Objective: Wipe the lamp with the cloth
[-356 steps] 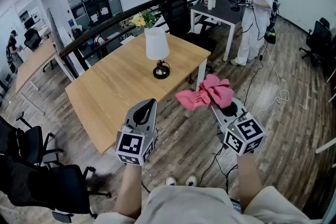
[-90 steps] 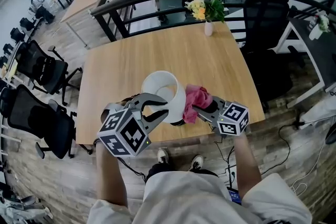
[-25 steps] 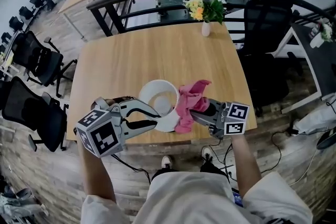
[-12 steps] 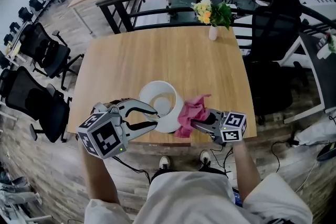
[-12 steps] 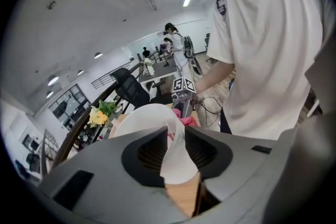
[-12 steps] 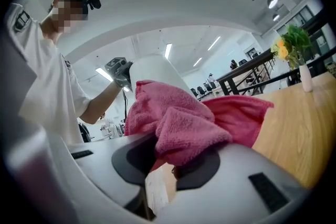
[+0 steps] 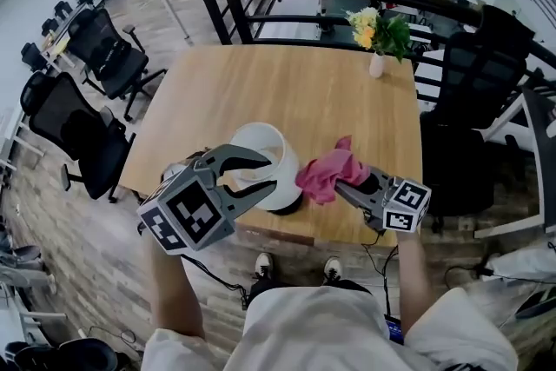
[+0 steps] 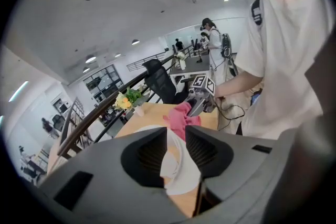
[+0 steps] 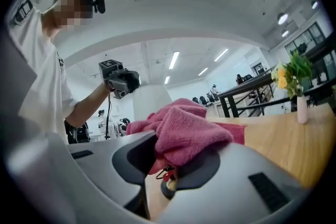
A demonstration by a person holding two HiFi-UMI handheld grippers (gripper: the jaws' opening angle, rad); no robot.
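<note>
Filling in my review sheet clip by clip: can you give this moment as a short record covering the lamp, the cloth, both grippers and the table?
lamp: white shade, dark base, on the table near its front edge
cloth: pink, bunched, at the shade's right side; contact unclear
left gripper: jaws apart, have just been opening; shade between them, not gripped
right gripper: jaws shut on the cloth
also on table: vase of flowers at the far edge
</note>
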